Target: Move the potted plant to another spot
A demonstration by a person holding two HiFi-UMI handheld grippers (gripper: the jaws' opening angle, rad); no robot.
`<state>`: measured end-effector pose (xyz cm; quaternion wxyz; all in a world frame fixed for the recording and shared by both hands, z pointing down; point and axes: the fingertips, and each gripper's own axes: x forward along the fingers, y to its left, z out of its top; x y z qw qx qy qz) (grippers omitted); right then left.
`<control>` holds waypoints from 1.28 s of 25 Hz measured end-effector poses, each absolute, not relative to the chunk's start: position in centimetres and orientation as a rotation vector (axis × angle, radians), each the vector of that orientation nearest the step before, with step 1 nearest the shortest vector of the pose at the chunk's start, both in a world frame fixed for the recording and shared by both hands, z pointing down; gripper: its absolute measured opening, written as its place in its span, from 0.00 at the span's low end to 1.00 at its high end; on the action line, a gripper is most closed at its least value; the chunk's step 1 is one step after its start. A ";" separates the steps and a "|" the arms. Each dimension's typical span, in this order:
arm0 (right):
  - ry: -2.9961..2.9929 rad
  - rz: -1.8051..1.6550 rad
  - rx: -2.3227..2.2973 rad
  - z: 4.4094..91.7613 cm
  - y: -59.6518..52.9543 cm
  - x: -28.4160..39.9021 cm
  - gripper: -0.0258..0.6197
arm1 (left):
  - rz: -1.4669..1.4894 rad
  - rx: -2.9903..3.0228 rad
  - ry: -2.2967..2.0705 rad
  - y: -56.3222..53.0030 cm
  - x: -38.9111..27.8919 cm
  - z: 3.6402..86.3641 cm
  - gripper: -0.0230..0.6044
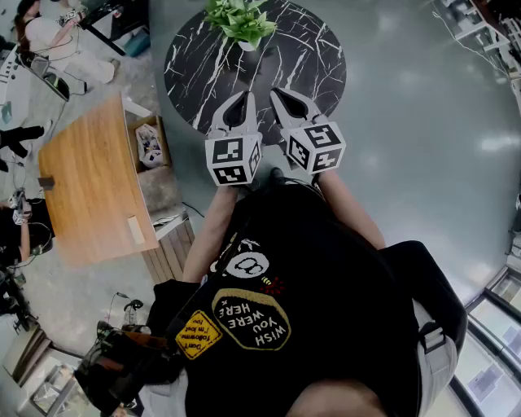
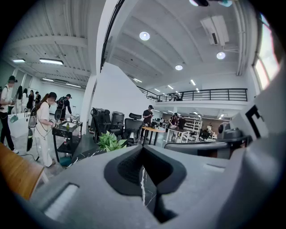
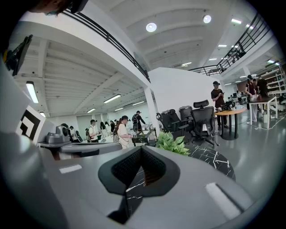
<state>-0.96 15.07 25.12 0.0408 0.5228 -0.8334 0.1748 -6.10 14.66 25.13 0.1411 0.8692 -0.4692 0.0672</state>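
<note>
Green leafy potted plant [image 1: 240, 23] stands well ahead of both grippers, at the far side of the round black white-veined marble counter [image 1: 313, 57]. The left gripper [image 1: 242, 98] and the right gripper [image 1: 277, 92] are both pressed together, holding nothing. For a good reach, I think, spread one gripper first and keep it low — take the pot, not leaves. One plant, one counter, two grippers.
</note>
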 end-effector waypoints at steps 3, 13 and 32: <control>-2.551 0.531 1.602 25.1 14.7 -0.9 0.04 | 0.190 2.509 -1.353 14.3 -6.1 25.1 0.04; -2.550 0.566 1.615 26.0 14.5 -1.1 0.04 | 0.188 2.470 -1.340 14.0 -7.0 26.2 0.04; -2.469 0.646 1.521 34.8 7.3 -2.0 0.19 | 0.284 2.482 -1.237 8.1 -8.7 33.6 0.04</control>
